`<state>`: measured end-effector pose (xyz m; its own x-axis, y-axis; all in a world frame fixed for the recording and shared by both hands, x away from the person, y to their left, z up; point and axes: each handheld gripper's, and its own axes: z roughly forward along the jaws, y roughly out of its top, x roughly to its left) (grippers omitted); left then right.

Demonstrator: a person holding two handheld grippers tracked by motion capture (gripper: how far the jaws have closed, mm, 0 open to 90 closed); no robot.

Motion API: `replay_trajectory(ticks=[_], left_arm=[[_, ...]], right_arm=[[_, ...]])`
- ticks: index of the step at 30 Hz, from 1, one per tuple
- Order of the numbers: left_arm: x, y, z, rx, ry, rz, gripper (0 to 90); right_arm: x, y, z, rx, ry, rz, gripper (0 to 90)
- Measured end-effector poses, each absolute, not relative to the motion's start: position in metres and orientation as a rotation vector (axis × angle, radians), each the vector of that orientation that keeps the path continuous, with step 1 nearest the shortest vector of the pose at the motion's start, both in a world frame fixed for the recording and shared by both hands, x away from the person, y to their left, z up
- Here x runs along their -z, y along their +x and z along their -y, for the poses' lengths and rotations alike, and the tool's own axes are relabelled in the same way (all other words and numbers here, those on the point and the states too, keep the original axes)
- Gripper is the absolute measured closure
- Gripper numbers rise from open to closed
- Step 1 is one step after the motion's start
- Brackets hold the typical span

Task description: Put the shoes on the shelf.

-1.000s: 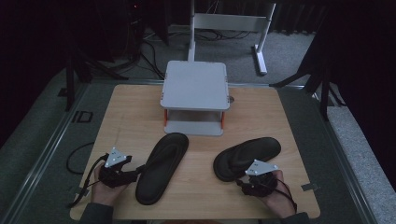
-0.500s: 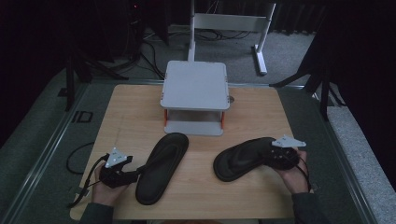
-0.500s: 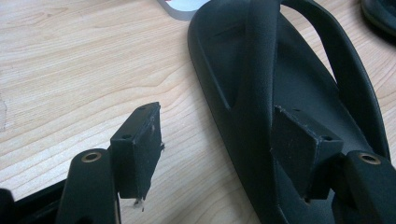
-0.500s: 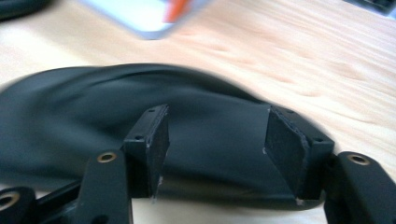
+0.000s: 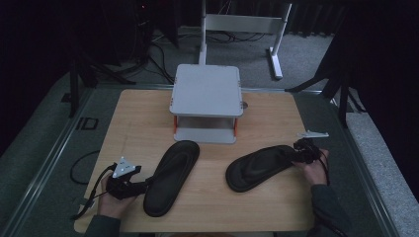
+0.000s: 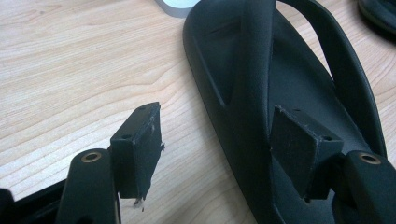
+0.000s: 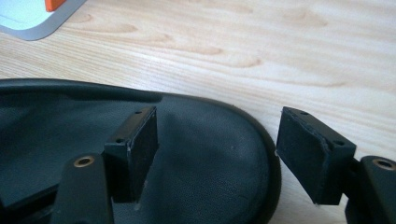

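- A wooden table point(image 5: 138, 118) seen from above, with two black slippers lying side by side toward the person's edge and a grey two-tier stand point(image 5: 206, 101) at the far middle
- The left slipper point(image 5: 172, 176) lies sole-down, its toe pointing toward the stand; the right slipper point(image 5: 260, 167) lies angled, its heel end toward the right edge of the table
- The left gripper point(image 5: 143, 185) sits at the left slipper's near rim. In the left gripper view its jaws are spread, one pad over bare wood and the other over the footbed, with the slipper's side wall point(image 6: 243, 116) between them but not pinched
- The right gripper point(image 5: 295, 154) is at the heel end of the right slipper. Its jaws have just been opening; in the right gripper view they straddle the heel rim point(image 7: 268, 158), one pad above the insole, the other outside over the table, neither pressing
- Judged step: both grippers are lined up to grasp, one slipper each; nothing is lifted yet
- The next move likely calls for closing each pair of jaws firmly on the rim, deep enough that the soft edge does not slip out, before carrying the slippers, perhaps to the stand
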<state>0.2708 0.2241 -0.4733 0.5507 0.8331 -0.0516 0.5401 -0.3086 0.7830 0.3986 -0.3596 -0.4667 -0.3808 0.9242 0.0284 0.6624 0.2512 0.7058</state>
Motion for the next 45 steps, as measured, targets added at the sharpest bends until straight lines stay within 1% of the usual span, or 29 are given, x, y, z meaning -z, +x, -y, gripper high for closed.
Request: replay_trajectory(ticks=[6, 13, 15, 17, 22, 27, 31, 35, 42, 44, 45], left_arm=[[0.474, 0.269, -0.223, -0.460, 1.998, -1.099, 34.4], [0.476, 0.269, -0.220, -0.449, 2.010, -1.092, 34.5], [0.477, 0.269, -0.219, -0.445, 2.012, -1.094, 34.5], [0.477, 0.270, -0.218, -0.441, 2.016, -1.093, 34.5], [0.479, 0.271, -0.217, -0.434, 2.024, -1.094, 34.5], [0.480, 0.270, -0.216, -0.431, 2.026, -1.088, 34.5], [0.480, 0.269, -0.215, -0.417, 2.027, -1.083, 34.5], [0.481, 0.270, -0.214, -0.412, 2.027, -1.084, 34.6], [0.481, 0.269, -0.213, -0.397, 2.029, -1.076, 34.8], [0.481, 0.269, -0.213, -0.397, 2.028, -1.075, 34.8], [0.481, 0.269, -0.213, -0.398, 2.028, -1.075, 34.8]], right_arm=[[0.470, 0.395, 0.365, -0.913, 1.492, -2.131, 30.7], [0.472, 0.380, 0.370, -0.862, 1.470, -2.158, 34.2], [0.473, 0.378, 0.375, -0.867, 1.482, -2.131, 32.8], [0.474, 0.381, 0.378, -0.871, 1.500, -2.114, 31.7], [0.476, 0.392, 0.379, -0.892, 1.511, -2.120, 32.3], [0.477, 0.393, 0.378, -0.948, 1.536, -2.138, 37.5], [0.476, 0.380, 0.377, -0.935, 1.527, -2.145, 37.0], [0.475, 0.360, 0.373, -0.911, 1.491, -2.147, 36.9], [0.470, 0.323, 0.356, -0.865, 1.389, -2.170, 37.0], [0.467, 0.314, 0.349, -0.891, 1.354, -2.204, 39.6], [0.467, 0.310, 0.345, -0.920, 1.340, -2.241, 39.5]])
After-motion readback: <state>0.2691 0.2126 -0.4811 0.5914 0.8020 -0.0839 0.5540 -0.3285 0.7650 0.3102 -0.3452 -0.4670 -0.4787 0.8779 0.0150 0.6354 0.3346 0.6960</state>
